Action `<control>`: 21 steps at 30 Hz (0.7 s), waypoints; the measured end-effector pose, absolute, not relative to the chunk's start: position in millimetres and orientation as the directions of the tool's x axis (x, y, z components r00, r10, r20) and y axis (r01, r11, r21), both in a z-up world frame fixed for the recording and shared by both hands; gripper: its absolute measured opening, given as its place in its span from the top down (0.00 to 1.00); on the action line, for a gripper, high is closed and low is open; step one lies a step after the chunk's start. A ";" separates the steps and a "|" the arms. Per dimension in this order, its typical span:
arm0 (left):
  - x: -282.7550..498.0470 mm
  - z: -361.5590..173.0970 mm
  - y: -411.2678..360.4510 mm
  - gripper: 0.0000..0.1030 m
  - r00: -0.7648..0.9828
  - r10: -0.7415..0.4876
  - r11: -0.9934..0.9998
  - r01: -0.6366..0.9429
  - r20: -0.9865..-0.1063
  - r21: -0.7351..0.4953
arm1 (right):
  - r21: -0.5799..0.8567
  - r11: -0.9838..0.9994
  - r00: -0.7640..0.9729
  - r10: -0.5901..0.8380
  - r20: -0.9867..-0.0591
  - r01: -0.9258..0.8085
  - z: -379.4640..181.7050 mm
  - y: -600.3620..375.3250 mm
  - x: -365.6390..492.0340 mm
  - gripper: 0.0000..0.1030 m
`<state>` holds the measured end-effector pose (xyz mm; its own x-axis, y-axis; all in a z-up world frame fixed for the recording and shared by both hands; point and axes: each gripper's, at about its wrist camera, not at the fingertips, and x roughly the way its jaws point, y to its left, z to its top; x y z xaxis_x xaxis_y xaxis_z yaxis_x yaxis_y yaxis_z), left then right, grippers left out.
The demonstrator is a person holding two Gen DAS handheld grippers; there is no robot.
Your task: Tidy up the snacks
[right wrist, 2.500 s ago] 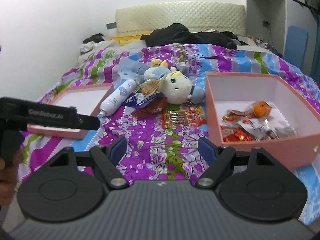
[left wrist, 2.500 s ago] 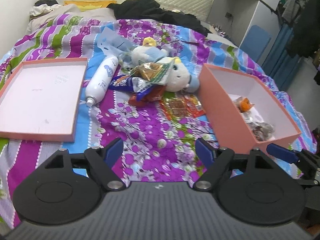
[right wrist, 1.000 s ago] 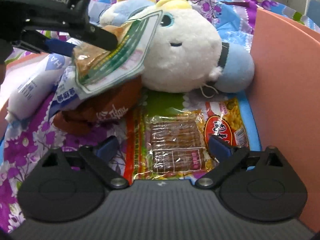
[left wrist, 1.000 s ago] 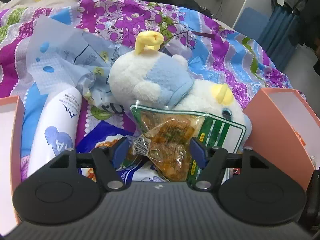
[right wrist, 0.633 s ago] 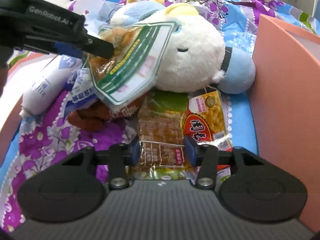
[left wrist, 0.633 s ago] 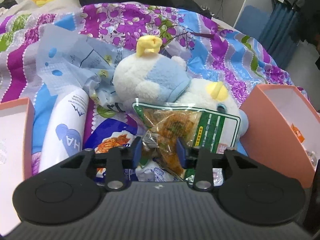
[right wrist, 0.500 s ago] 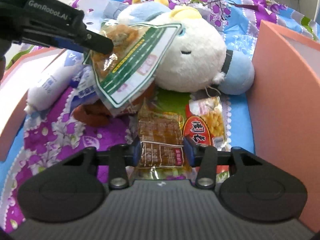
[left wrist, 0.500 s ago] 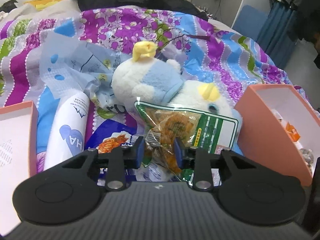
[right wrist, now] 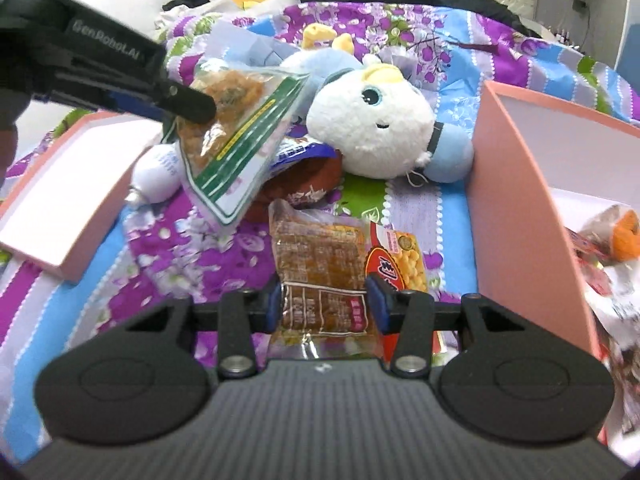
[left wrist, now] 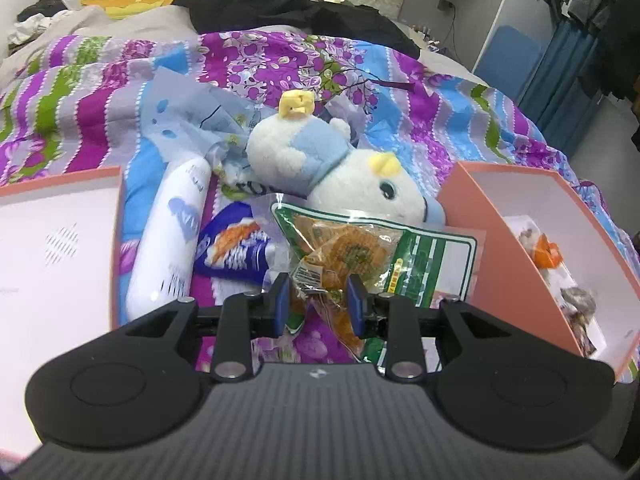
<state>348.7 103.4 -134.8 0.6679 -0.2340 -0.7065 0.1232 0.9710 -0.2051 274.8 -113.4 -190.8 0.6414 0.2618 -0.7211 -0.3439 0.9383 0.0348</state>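
Both tongs have just been closing, and each now has a snack between its pads. The left tongs (left wrist: pixel 320 300) are pressed nearly together on the crumpled near end of the green-and-clear snack bag (left wrist: pixel 360 252), which a second ago lay against the plush toy (left wrist: pixel 336 168) and now hangs clear of the pile, tilted, as the right wrist view shows. The right tongs (right wrist: pixel 322 300) pinch the brown jerky packet (right wrist: pixel 320 264) across its width; a second ago it lay flat on the bedspread (right wrist: pixel 192 248) with the pads spread wide on either side of it, and now its far end stands up off the cloth. The yellow corn packet (right wrist: pixel 400 256) sits just beside it, possibly overlapping the right pad's edge; I cannot tell whether it is caught too. Both views sit higher over the bed than half a second ago, so both snacks are off the heap. The deep pink box (right wrist: pixel 520 208), already holding some snacks, stands just to the right. I judge the picking step done for these two, with the carry and drop into that box to follow. The purple packet (left wrist: pixel 236 252) and a brown pouch (right wrist: pixel 304 184) lie among the white bottle (left wrist: pixel 172 240) and toy, not yet sorted.
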 end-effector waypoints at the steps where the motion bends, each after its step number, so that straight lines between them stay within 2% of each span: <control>1: 340.0 -133.4 102.9 0.67 0.668 -0.225 0.973 0.117 -0.709 -0.198 | 0.034 0.939 0.646 0.261 -0.717 -0.341 -187.6 -114.9 268.1 0.56; 6: 292.1 -133.5 102.8 0.67 0.679 -0.196 0.976 0.063 -0.707 -0.210 | 0.033 0.945 0.654 0.251 -0.714 -0.326 -177.1 -126.2 232.3 0.56; 9: 260.9 -145.6 94.5 0.67 0.676 -0.161 0.983 0.042 -0.719 -0.180 | 0.080 0.953 0.653 0.261 -0.711 -0.294 -172.5 -138.8 213.7 0.56; 13: 225.1 -166.9 92.6 0.67 0.651 -0.140 0.976 -0.035 -0.746 -0.213 | 0.077 0.952 0.663 0.263 -0.701 -0.297 -165.5 -146.1 188.8 0.56; 21: 173.7 -192.5 87.7 0.67 0.577 -0.097 0.976 -0.106 -0.811 -0.192 | 0.116 0.963 0.681 0.256 -0.686 -0.244 -155.2 -168.4 154.7 0.56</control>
<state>173.7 87.7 -192.5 0.5771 -0.0969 -0.8109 -0.1063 0.9756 -0.1921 154.7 -168.4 -155.2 0.6813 0.2557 -0.6859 -0.2441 0.9627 0.1164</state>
